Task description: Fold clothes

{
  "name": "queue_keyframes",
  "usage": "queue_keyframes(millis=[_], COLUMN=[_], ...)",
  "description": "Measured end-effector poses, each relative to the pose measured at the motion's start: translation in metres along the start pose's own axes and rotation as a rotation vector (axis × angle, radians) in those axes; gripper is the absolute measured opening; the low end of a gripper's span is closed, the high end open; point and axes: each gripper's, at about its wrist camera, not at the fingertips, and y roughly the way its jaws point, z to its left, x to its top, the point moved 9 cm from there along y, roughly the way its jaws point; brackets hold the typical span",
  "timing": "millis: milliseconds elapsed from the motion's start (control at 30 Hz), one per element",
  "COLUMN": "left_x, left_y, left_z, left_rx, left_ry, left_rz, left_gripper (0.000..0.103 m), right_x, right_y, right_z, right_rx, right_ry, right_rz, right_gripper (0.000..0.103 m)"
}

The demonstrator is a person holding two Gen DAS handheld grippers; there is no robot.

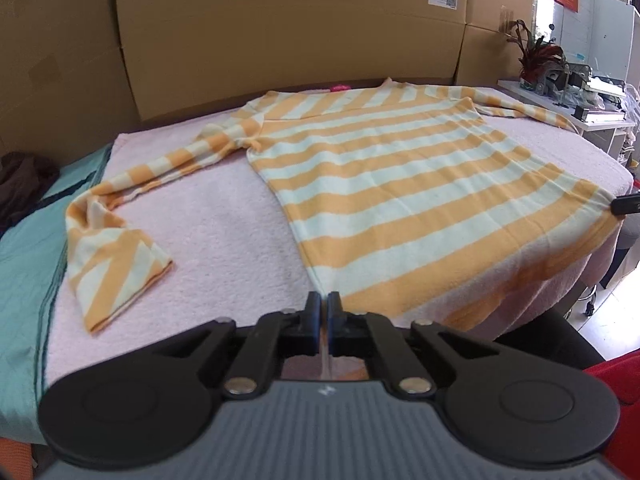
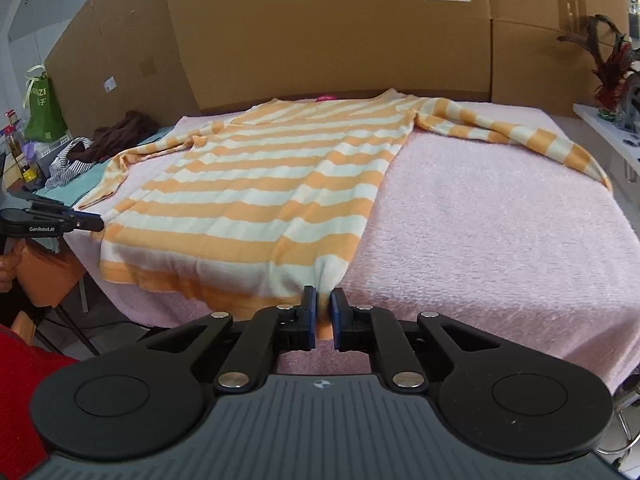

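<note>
From my left wrist camera, my left hand-held gripper (image 1: 324, 300) is closed, its blue pads pinched on the near left corner of the hem of the orange-and-white striped sweater (image 1: 400, 184). The sweater lies flat on the pink towel (image 1: 224, 232) that covers the desk, collar away from me toward the cardboard boxes (image 1: 280, 32). One sleeve (image 1: 120, 216) runs out to the left and bends back on itself, its cuff lying on the towel. At the far right edge, the tip of my right hand-held gripper (image 1: 624, 204) meets the other hem corner.

From my right wrist camera, my right hand-held gripper (image 2: 324, 302) is clamped on the near right hem corner of the sweater (image 2: 260, 184), where the fabric bunches between the pads. The other sleeve (image 2: 520, 136) stretches right across the towel (image 2: 500, 240) and drapes over its edge. My left hand-held gripper (image 2: 92, 222) shows at the left, touching the opposite hem corner. A dark garment (image 2: 120, 132) lies beyond the towel at the left.
</note>
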Motion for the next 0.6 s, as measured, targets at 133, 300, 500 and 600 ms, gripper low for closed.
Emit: queue_keyframes(millis=[133,300,500,600], left_x=[-0.005,0.018,0.05,0.061], left_y=[0.001,0.002,0.0,0.026], left_z=[0.008,0.009,0.01,-0.007], left_rx=[0.052,0.064,0.067,0.043], left_ry=[0.014,0.013,0.004,0.014], left_rz=[0.028,-0.036,-0.129,-0.118], left_gripper=[0.0,0.018,0.011,0.018], right_x=[-0.007,-0.019,0.035,0.054], right_y=[0.002,0.013,0.007,0.055], right_z=[-0.012,-0.011,-0.007,0.009], right_rx=[0.001,-0.057,-0.046,-0.061], right_ry=[0.033,-0.026,-0.019,-0.027], right_rz=[0.047,0.116,-0.078,-0.087], right_gripper=[0.006,0.011,0.015,0.015])
